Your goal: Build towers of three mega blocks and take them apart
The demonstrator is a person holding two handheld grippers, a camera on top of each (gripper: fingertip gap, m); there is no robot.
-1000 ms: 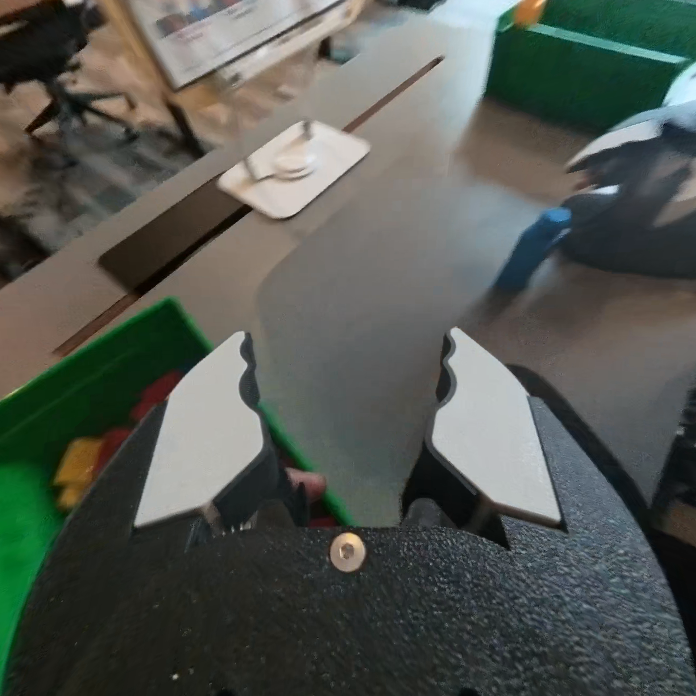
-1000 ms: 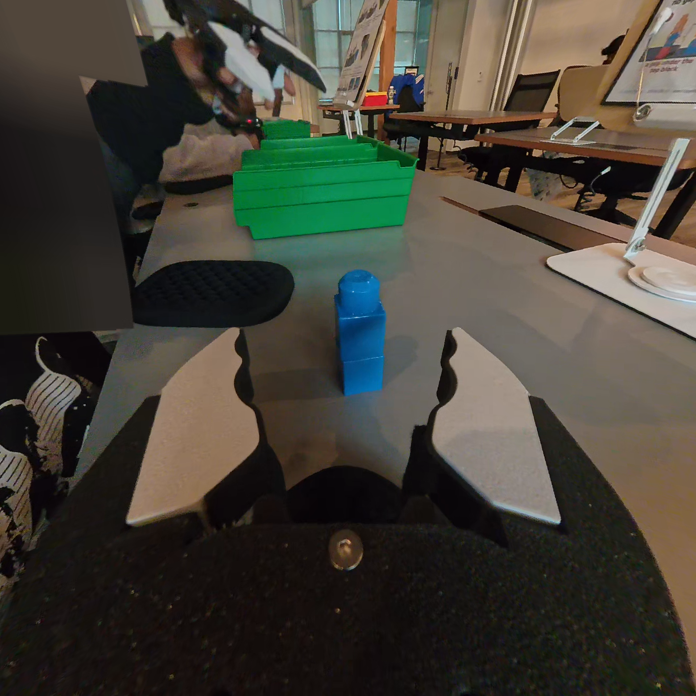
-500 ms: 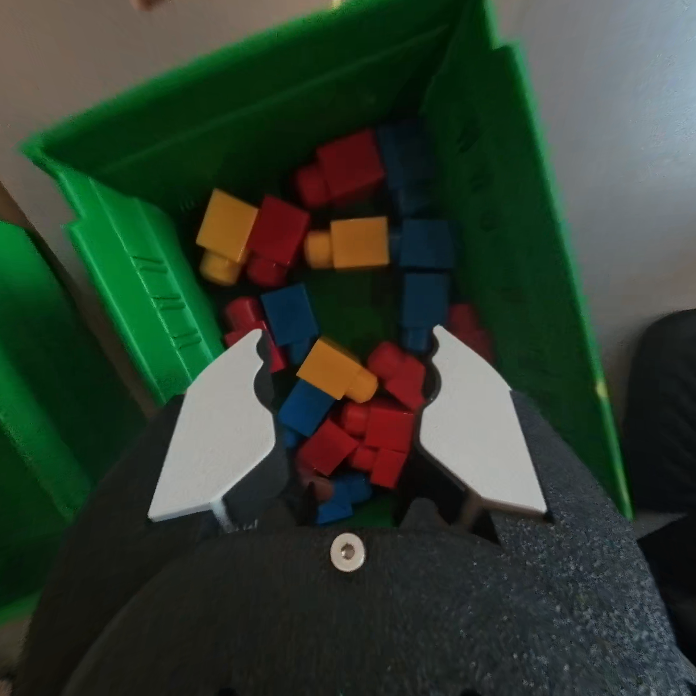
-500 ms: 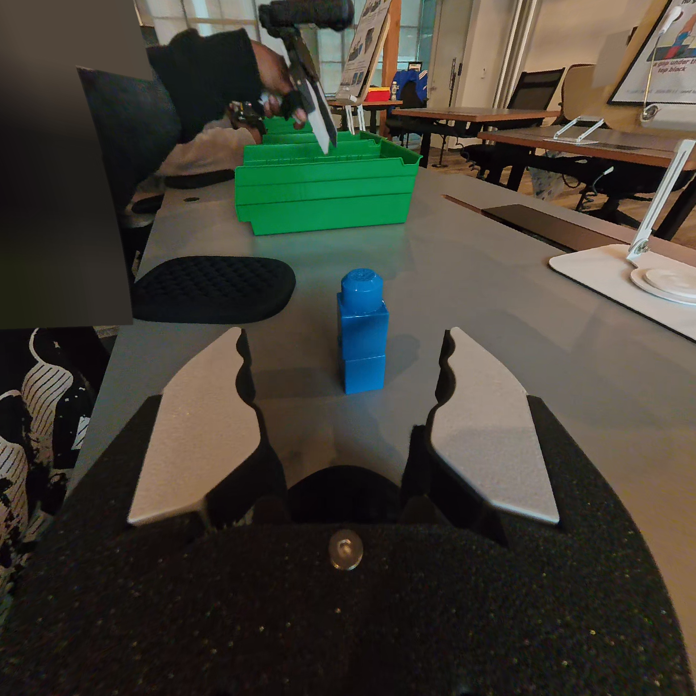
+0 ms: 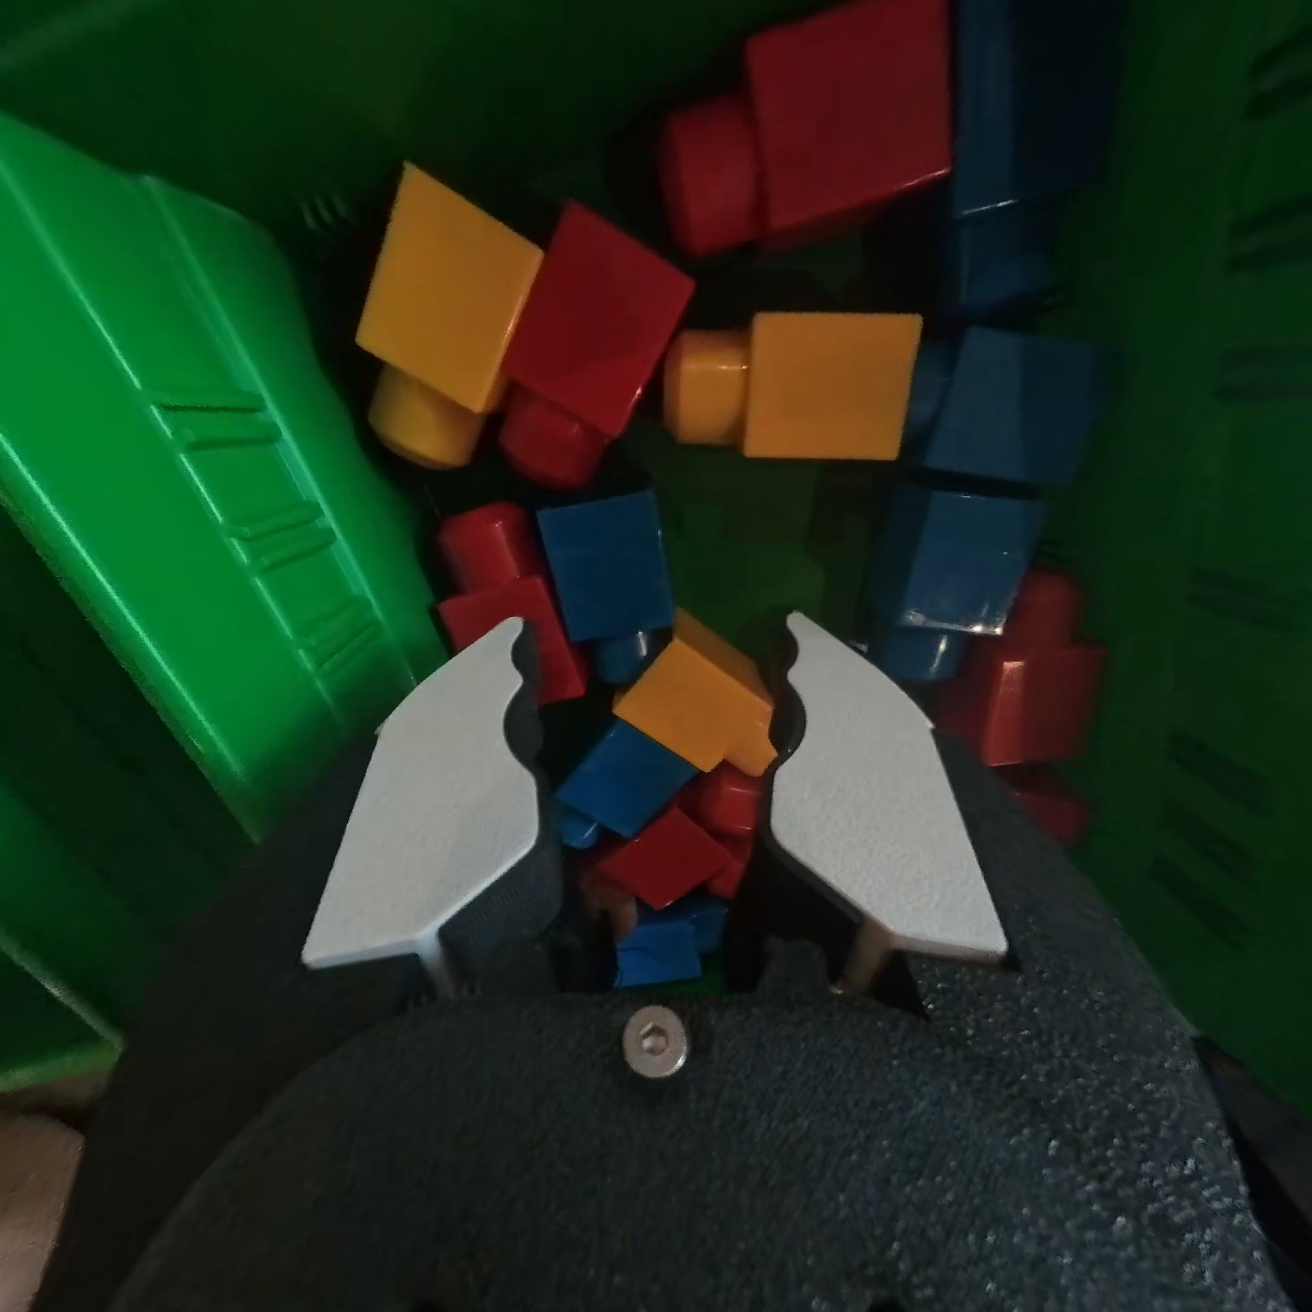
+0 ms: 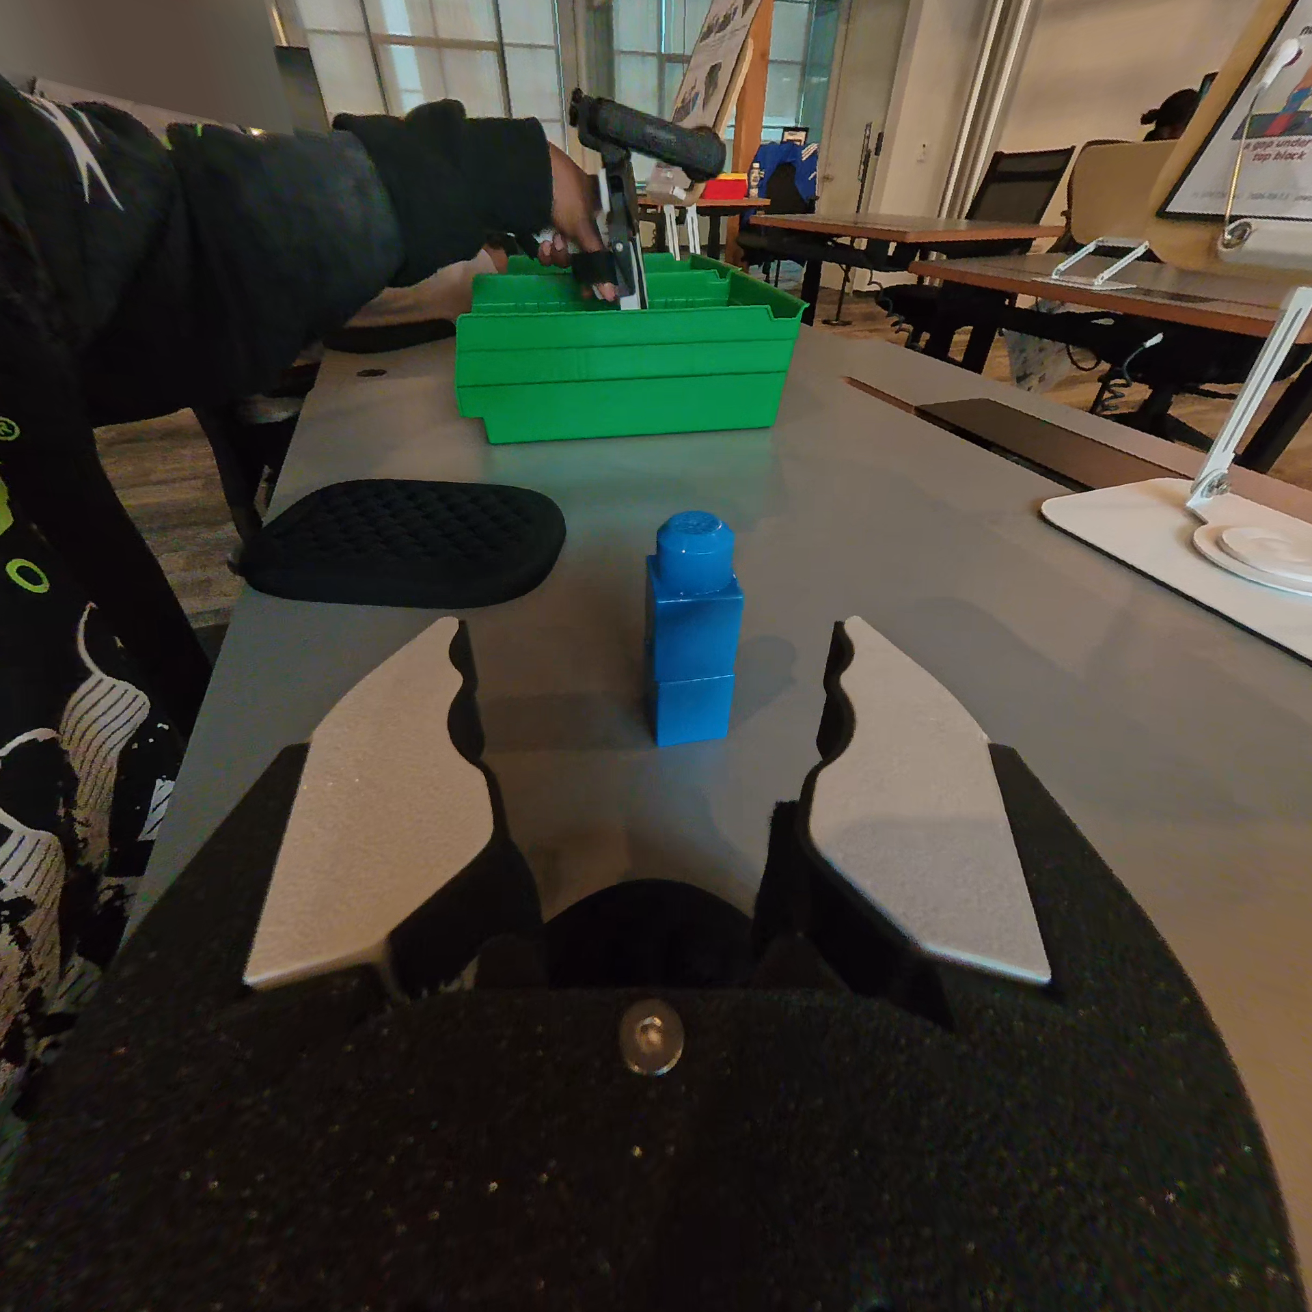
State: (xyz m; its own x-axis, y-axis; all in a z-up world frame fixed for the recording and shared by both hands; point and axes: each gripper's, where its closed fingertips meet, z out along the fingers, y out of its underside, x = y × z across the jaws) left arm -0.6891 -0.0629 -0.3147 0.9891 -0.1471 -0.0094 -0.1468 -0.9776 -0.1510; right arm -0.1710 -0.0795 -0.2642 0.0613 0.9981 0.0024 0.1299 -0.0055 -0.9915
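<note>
Two blue plastic mega blocks stand stacked as a short upright tower (image 6: pixel 692 639) on the smooth grey tabletop (image 6: pixel 923 568), just ahead of the right gripper (image 6: pixel 649 681), whose grey fingers are spread wide with nothing between them. To the left of the tower lies a black quilted pad (image 6: pixel 405 543); beyond it a black-sleeved arm (image 6: pixel 284 227) reaches to the green plastic bin (image 6: pixel 625 376), where the left gripper (image 6: pixel 628 284) points down into the bin. On the right sits a white flat stand base (image 6: pixel 1164 539) with a slanted metal arm. The room behind holds wooden desks (image 6: pixel 909 231), a black office chair (image 6: pixel 1022 188) and tall windows (image 6: pixel 440 64). A framed poster (image 6: pixel 1256 142) at the far right carries writing, and the sleeve has printed marks.

In the left wrist view the gripper (image 5: pixel 653 699) sits low inside the bin among loose red, blue and yellow blocks, its fingers apart on either side of a yellow plastic block (image 5: pixel 692 699); whether the right finger touches it I cannot tell. A blue block (image 5: pixel 625 774) lies just under the yellow one, and a ribbed green wall (image 5: pixel 177 461) rises at left.

Half a second ago the left gripper was higher, with the bin's rim in its view; now the blocks fill the view. The tower and right gripper have kept their places.
</note>
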